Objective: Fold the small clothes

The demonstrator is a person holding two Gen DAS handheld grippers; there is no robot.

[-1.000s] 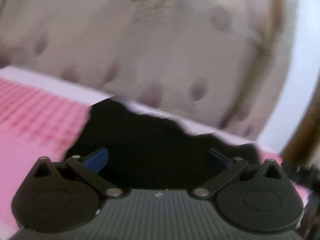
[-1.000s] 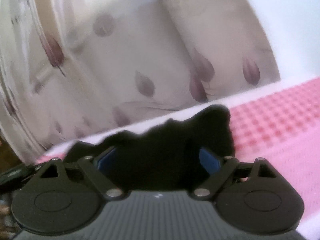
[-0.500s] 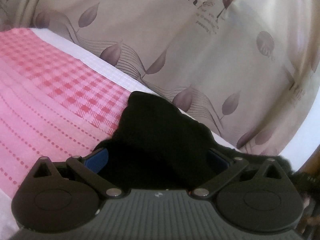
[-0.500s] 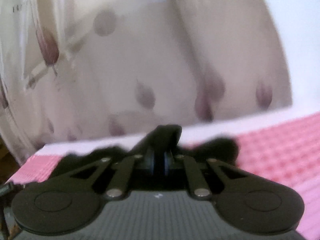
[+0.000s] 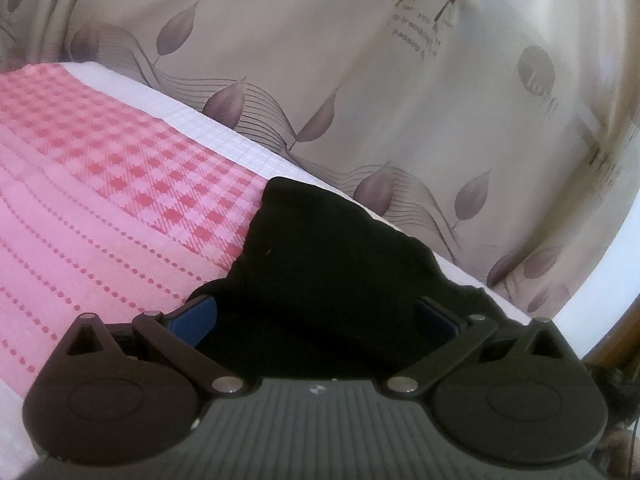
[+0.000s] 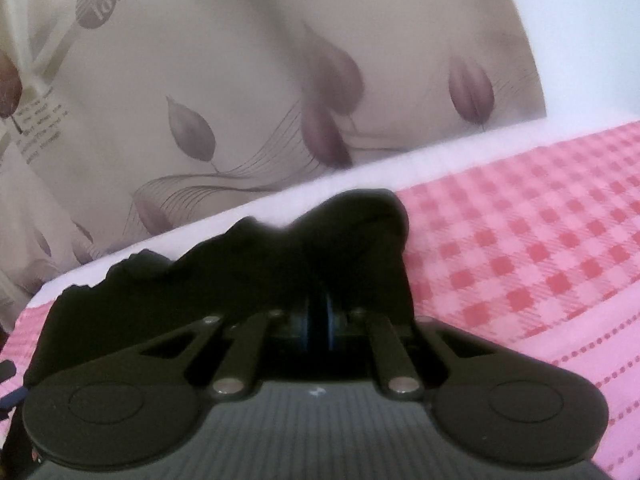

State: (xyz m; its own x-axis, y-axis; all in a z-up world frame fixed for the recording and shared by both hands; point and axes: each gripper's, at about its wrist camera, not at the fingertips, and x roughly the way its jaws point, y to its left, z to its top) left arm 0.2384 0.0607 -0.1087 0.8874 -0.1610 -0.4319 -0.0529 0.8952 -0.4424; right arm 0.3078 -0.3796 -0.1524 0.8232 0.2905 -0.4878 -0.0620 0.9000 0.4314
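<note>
Right wrist view: right gripper (image 6: 318,316) fingers pinch the black garment (image 6: 248,264) on pink checked bedding (image 6: 520,240), curtain (image 6: 240,80) behind.

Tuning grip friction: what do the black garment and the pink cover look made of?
Black garment: looks like soft matte knit, no sheen, slumps in folds; exact fibre unclear. Pink cover: woven cloth, probably cotton, matte, with checks and dotted lines woven in.

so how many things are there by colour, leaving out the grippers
black: 1, garment
pink: 1, checked cloth
beige: 1, leaf-print curtain
total: 3
</note>
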